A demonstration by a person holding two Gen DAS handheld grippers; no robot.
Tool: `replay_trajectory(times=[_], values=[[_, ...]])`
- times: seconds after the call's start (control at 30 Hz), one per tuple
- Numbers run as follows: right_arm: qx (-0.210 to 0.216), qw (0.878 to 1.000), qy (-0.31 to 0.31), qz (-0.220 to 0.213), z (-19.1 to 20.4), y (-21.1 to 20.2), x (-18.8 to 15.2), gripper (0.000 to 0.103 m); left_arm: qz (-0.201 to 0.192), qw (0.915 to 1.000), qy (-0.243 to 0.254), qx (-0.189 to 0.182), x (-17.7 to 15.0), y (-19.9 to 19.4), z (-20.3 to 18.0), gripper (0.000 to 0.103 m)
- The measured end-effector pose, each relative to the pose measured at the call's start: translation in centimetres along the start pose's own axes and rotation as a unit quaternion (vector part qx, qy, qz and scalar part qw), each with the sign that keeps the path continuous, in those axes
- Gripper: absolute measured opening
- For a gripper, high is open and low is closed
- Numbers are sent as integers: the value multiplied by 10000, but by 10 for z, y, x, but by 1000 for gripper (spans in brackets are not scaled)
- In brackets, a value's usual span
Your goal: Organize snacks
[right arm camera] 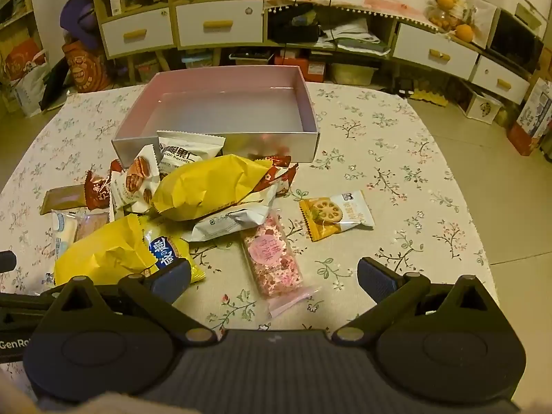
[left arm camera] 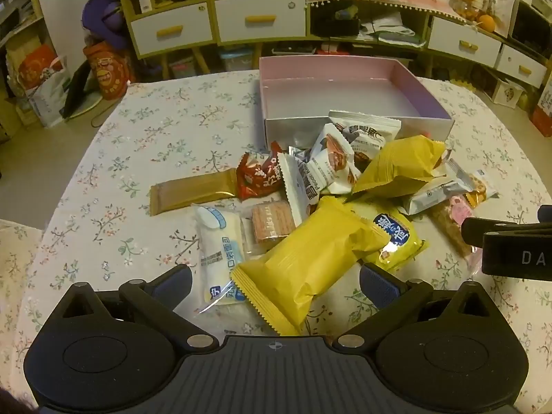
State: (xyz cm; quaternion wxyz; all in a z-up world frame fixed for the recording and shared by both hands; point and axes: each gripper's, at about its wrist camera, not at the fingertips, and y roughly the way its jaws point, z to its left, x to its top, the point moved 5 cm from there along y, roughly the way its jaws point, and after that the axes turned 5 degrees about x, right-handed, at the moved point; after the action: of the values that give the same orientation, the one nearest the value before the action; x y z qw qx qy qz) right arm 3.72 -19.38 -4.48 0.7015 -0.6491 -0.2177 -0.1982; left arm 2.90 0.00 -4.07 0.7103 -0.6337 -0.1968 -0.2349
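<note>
Black left gripper, ribbed grey base, blue-padded fingers — silver pivot screws

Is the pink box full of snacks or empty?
Empty. The box shows only its bare pink floor in both views, while the snacks lie heaped on the tablecloth in front of it.

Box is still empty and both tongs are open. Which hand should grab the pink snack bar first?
Right. The pink snack bar lies directly between the open right tongs, clear of the pile. The left tongs frame a yellow packet instead, with the bar far off to their side, near the box.
</note>
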Motion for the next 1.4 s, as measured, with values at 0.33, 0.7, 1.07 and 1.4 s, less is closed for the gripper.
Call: replay_trajectory(times=[0.33,0.7,1.07,1.4], values=[[-4,10000,-21,11,2,0,0,103,1,10000,0,-8,-1,0,0,103],[-5,10000,-19,11,2,0,-1,103,-2,10000,-4,-4,-1,0,0,103],[-5,10000,-18,8,2,0,0,103,2,10000,-5,-2,-1,1,0,103],[-7,10000,-22,12,3,1,-1,103,5,10000,-1,-2,0,1,0,103]])
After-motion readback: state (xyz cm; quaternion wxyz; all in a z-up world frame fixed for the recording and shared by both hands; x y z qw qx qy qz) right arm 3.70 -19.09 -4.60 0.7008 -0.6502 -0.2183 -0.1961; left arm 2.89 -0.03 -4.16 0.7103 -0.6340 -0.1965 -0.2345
